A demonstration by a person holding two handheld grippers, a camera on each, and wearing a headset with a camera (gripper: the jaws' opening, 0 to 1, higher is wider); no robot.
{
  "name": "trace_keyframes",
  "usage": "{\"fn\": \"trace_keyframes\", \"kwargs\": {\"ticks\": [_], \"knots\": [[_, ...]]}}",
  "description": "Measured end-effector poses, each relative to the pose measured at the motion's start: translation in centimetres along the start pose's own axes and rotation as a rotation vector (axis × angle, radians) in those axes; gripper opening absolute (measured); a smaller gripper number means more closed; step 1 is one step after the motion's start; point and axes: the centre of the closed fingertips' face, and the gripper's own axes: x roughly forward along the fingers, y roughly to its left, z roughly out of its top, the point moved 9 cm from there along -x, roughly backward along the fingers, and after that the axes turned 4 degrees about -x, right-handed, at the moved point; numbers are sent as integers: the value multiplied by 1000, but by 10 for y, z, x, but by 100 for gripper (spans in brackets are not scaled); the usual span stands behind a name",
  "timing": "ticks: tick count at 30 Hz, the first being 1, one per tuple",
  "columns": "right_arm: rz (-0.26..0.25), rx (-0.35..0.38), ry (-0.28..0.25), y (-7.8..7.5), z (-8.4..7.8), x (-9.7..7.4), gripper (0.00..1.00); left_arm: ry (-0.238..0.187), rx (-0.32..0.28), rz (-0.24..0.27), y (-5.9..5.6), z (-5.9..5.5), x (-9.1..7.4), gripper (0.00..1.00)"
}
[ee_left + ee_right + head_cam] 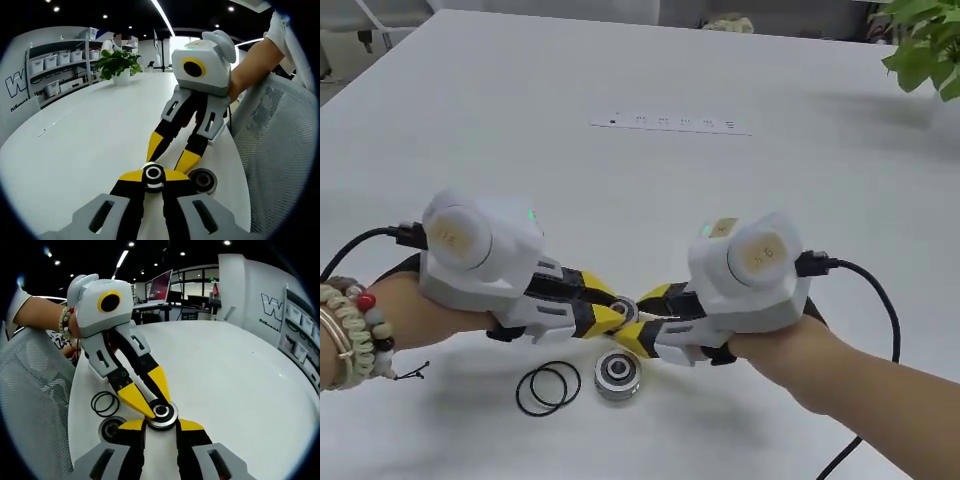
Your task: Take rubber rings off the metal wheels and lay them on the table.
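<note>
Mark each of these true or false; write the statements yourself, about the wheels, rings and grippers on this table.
1. Two rubber rings lie on the table. True.
2. The left gripper and right gripper meet at one held wheel. True.
3. The second wheel is stacked on the rings. False: it lies on the table beside them.
4. The plant stands between the grippers. False: it is at the far edge of the table.
5. Bead bracelets are on the wrist behind the left gripper. True.
</note>
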Motion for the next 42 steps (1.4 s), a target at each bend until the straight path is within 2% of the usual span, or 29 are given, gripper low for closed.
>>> {"fn": "trace_keyframes", "kwargs": {"ticks": [20, 27, 28, 31, 33, 38, 42], "knots": [[22, 15, 22, -2, -4, -5, 13, -8, -14, 4, 0, -1, 0, 7], [22, 16, 24, -1, -4, -5, 15, -8, -17, 4, 0, -1, 0, 7], [39, 51, 14, -1, -3, -5, 18, -8, -16, 5, 0, -1, 0, 7], [13, 38, 3, -2, -3, -3, 24, -9, -16, 3, 0, -1, 0, 7], [5, 28, 16, -1, -4, 0, 23, -9, -15, 2, 0, -1, 0, 7], [3, 60, -2, -1, -2, 0, 22, -10, -15, 1, 0, -1, 0, 7], [26, 82, -7, -4, -2, -4, 20, -9, -12, 0, 0, -1, 0, 7]]}}
